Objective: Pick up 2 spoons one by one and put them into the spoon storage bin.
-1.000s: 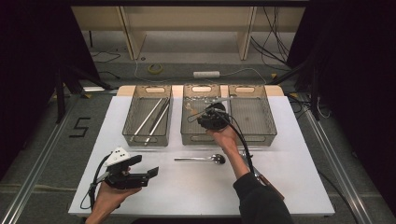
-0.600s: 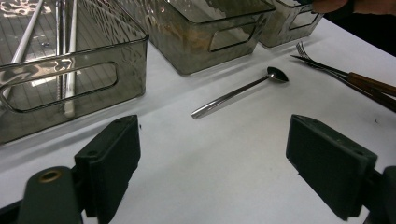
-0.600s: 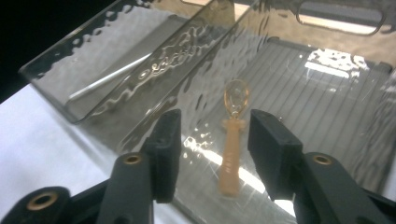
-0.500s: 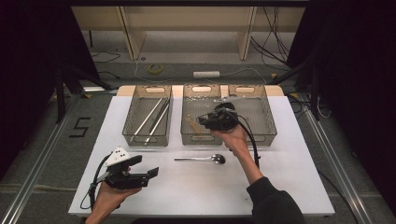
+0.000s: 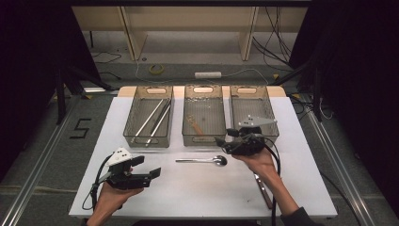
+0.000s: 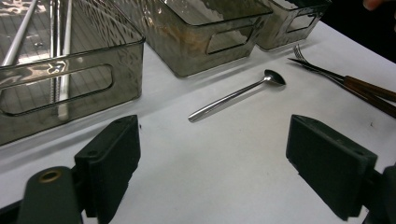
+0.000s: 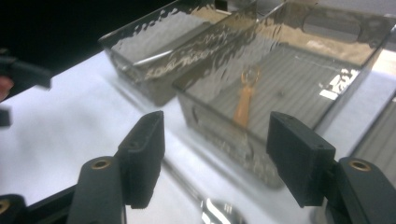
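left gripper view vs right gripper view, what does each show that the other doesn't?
The left gripper view alone has the fork and the brown-handled utensils at the table's right, plus the rods in the nearest bin. The right gripper view alone has the small wooden spoon lying in the middle bin. Both show the white table, the smoky bins, the metal spoon and open jaws.

spoon (image 7: 219,212) blurred, cut off by bottom edge
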Demonstrator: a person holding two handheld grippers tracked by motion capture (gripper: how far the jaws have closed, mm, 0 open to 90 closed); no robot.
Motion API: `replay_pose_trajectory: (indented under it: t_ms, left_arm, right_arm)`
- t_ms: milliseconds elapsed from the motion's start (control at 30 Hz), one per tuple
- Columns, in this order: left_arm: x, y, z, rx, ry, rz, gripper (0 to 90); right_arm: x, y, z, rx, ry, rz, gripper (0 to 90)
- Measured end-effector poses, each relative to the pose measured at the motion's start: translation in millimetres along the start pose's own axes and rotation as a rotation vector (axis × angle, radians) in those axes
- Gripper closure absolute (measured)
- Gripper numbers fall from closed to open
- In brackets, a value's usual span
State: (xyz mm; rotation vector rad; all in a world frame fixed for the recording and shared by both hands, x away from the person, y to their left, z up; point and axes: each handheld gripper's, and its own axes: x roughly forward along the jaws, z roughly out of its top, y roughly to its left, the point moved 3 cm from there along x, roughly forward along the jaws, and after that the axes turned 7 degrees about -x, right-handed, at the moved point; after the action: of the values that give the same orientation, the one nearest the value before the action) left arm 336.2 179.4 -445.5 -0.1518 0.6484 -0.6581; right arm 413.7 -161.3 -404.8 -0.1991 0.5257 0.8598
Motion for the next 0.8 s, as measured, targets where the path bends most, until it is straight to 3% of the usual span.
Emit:
replay_pose_trajectory:
  t_ms: [200,367,800]
  left_arm:
    - [9.3,-2.5,6.7,0.014,0.017,-0.02,17.5]
    - [24.3,-3.4,13.1,0.043,0.065,-0.025,17.5]
    - [56.6,-9.8,34.1,0.131,0.136,-0.029,17.6]
  right_arm:
    - [-19.7,3.8,-30.6,-0.002,0.018,-0.003,36.7]
    - [-32.0,4.3,-50.3,0.002,0.032,-0.023,35.8]
    - [-47.6,11.0,-68.6,0.021,0.007,-0.028,33.3]
